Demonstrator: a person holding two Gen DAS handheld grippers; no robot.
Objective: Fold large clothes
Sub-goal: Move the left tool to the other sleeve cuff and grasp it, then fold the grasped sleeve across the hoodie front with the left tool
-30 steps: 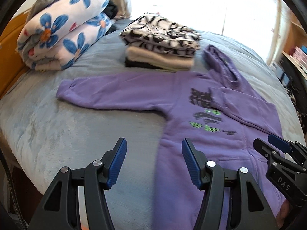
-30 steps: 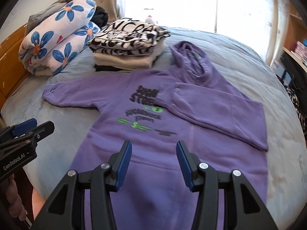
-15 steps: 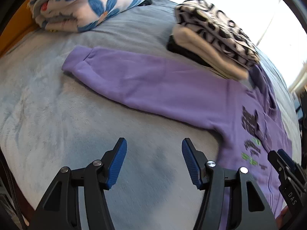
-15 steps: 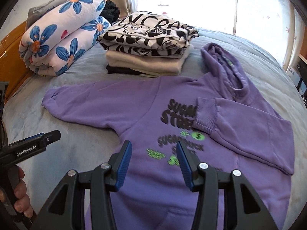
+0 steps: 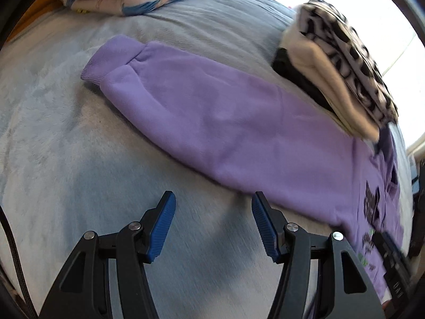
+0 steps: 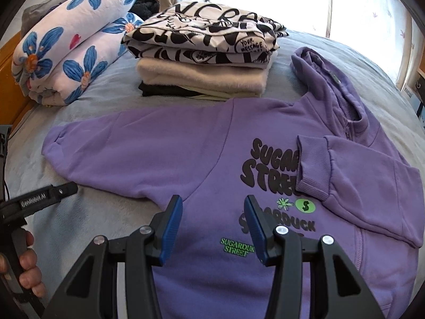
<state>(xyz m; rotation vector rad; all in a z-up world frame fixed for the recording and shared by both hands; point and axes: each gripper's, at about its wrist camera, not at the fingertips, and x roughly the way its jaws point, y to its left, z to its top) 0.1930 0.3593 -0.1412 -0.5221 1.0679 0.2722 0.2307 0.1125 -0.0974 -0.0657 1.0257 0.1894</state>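
A purple hoodie (image 6: 202,148) with black and green print lies face up on the grey bedspread (image 6: 106,212). Its right sleeve (image 6: 358,186) is folded across the chest. The other sleeve (image 5: 212,111) stretches out flat to the left, cuff (image 5: 106,63) at the far end. My left gripper (image 5: 213,220) hovers open over the bedspread just short of that sleeve, nothing between its fingers; it also shows at the left edge of the right wrist view (image 6: 39,199). My right gripper (image 6: 213,226) is open above the hoodie's chest near the armpit, holding nothing.
A stack of folded clothes (image 6: 204,63), a black-and-white printed one on top, sits behind the hoodie. A rolled floral quilt (image 6: 69,50) lies at the back left by the wooden headboard (image 6: 10,79). A bright window is beyond. A hand (image 6: 29,268) grips the left tool.
The left gripper has swung left and down from the hoodie's body toward the outstretched sleeve, rolling as it went. The right gripper has moved forward and lower over the chest print. Both stayed open.
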